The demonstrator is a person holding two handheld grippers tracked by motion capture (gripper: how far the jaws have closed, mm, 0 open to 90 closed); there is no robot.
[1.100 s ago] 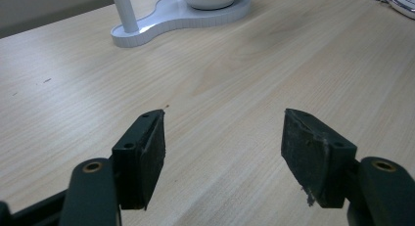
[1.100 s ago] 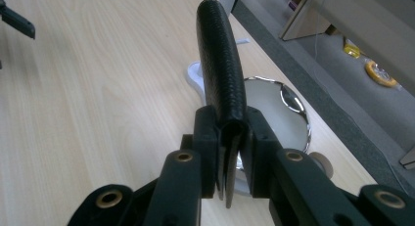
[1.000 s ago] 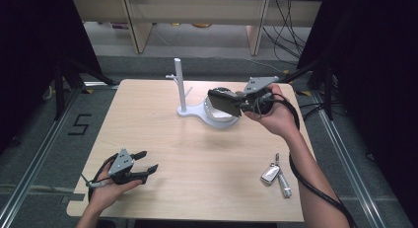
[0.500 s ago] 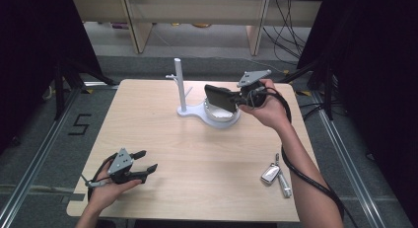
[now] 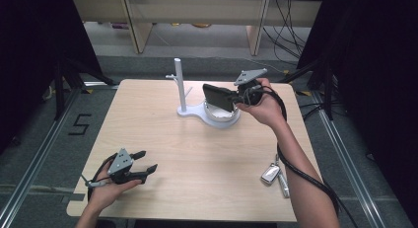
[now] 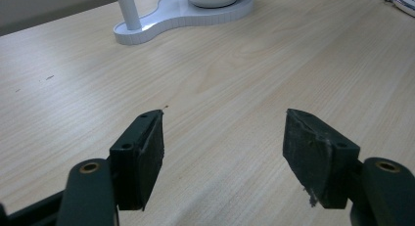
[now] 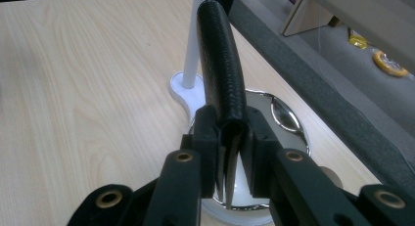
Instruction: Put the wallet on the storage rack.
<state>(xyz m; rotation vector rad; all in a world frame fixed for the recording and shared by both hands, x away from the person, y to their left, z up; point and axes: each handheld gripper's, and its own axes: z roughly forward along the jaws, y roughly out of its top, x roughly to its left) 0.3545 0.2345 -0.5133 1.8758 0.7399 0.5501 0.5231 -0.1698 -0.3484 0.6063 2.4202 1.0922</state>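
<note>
My right gripper (image 5: 236, 97) is shut on one end of a black textured wallet (image 5: 218, 97), which it holds on edge, sticking out to the left. In the right gripper view the wallet (image 7: 220, 64) rises from between the jaws of the right gripper (image 7: 230, 152), just above a shiny metal dish (image 7: 281, 121). That dish (image 5: 223, 114) sits in a white stand (image 5: 190, 111) with an upright post. My left gripper (image 5: 148, 160) rests near the table's front left corner. It stands open, and the left gripper (image 6: 222, 143) has nothing between its pads.
A car key fob (image 5: 270, 173) with a key lies near the front right edge of the wooden table (image 5: 207, 159). In the left gripper view the white stand (image 6: 166, 20) lies far ahead. Shelving and cables stand on the floor beyond the far edge.
My right hand has carried the wallet a little to the left, over the dish, and turned it more on edge. The left hand has stayed still.
</note>
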